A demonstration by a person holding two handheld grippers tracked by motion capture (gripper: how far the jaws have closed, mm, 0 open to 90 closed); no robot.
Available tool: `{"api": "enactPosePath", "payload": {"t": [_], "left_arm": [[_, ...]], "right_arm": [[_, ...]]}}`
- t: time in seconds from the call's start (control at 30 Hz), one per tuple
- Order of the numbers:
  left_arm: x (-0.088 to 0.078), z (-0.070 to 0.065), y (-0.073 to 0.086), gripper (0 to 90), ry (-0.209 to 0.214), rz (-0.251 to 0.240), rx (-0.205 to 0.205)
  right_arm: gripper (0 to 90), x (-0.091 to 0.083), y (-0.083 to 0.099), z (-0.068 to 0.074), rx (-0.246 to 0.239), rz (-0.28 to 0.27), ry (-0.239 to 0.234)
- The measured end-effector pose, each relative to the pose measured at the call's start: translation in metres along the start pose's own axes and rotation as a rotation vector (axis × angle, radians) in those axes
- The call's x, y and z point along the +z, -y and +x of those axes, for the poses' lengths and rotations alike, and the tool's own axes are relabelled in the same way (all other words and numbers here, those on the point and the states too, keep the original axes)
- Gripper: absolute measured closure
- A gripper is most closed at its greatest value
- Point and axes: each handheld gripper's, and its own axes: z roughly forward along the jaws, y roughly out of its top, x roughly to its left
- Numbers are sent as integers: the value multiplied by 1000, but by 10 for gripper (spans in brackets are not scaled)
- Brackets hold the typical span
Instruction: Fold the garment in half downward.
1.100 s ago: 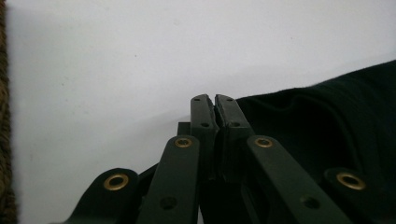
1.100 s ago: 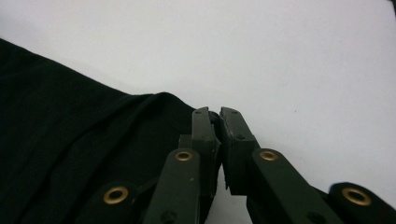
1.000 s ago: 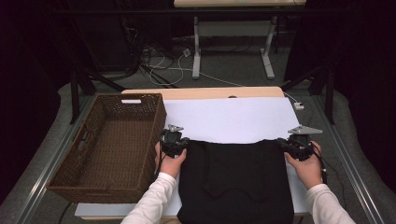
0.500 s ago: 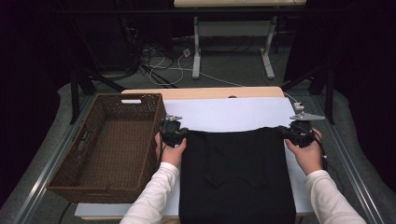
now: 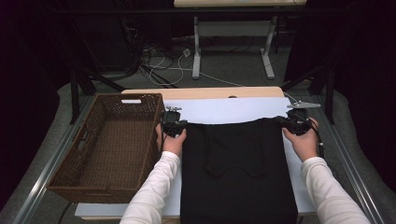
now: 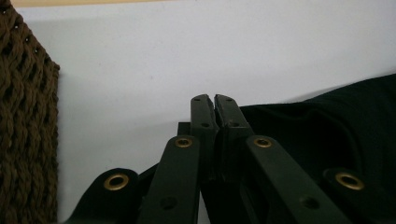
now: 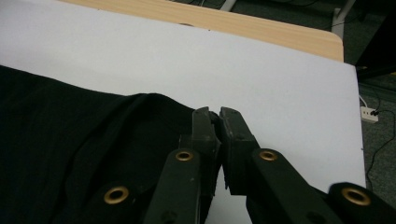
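Pinching both far corners of the black garment (image 5: 238, 172)
left gripper (image 5: 173, 127) beside basket (image 5: 109, 144), right gripper (image 5: 295, 122) near table edge, both clamped

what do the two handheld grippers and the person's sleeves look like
Both grippers, left gripper and right gripper, are black, each topped by a grey three-cornered plate. Close up, their jaws are flat black bars with brass-ringed rivet holes. A dark cable trails from the right one. The sleeves are white.
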Motion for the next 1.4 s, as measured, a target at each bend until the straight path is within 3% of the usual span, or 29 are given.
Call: {"api": "enactPosePath", "payload": {"t": [0.47, 0.63, 1.4], "left_arm": [[15, 1, -28, 878, -28, -8, -2], [17, 3, -35, 877, -20, -12, 6], [41, 5, -14, 871, -25, 75, -33]], "right_arm": [[849, 13, -21, -5, -9, 1, 35], [849, 17, -25, -6, -8, 2, 48], [842, 35, -9, -4, 13, 52, 36]]}}
